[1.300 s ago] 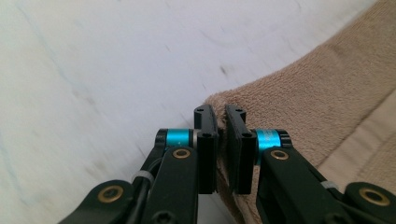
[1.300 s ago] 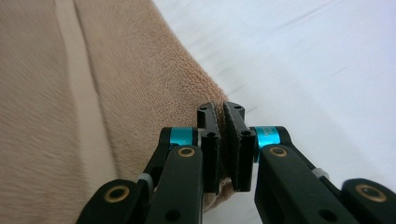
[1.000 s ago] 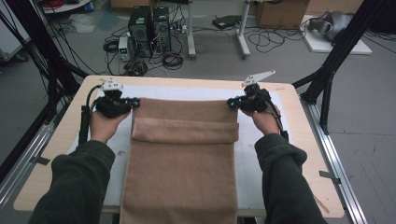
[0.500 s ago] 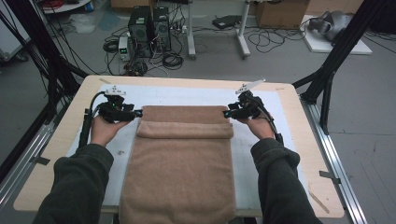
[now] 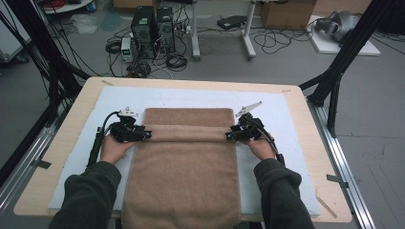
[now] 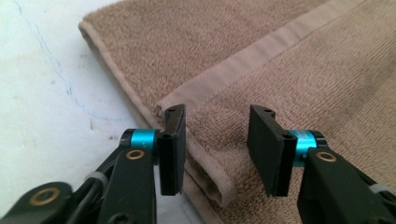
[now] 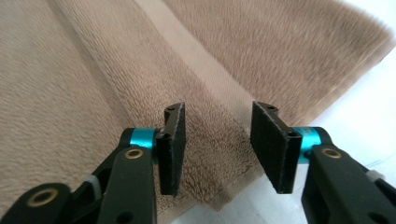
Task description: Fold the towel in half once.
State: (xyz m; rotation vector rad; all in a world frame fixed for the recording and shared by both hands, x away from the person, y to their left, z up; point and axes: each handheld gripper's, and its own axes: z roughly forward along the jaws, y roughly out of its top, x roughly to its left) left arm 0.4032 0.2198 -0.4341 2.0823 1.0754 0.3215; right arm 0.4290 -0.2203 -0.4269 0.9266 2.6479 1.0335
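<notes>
Both sets of fingers stand released: in the left gripper view the left gripper (image 6: 217,149) has its two black pads parted with a clear gap, and the right gripper (image 7: 217,149) shows the same in its own view. Neither grasps anything.

Between and just beyond our left fingers lies the brown towel (image 5: 184,167), its corner hem running under the gap and its woven band crossing ahead of the pads. Our right fingers straddle the opposite side edge of the same fold, with the white mat (image 5: 282,109) showing past the outer pad. From the high view, the towel's far end is turned back over itself, and the two grippers sit at either end of that folded edge, the left one (image 5: 143,135) and the right one (image 5: 230,136) touching or just beside the cloth. The near end of the towel hangs over the table's near edge.

We judge that a first fold is laid and we are letting go of it. Next we would likely need to reach for another edge, closing on the cloth at matching points so it stays square.

No brand, label or writing can be read on anything we see.
</notes>
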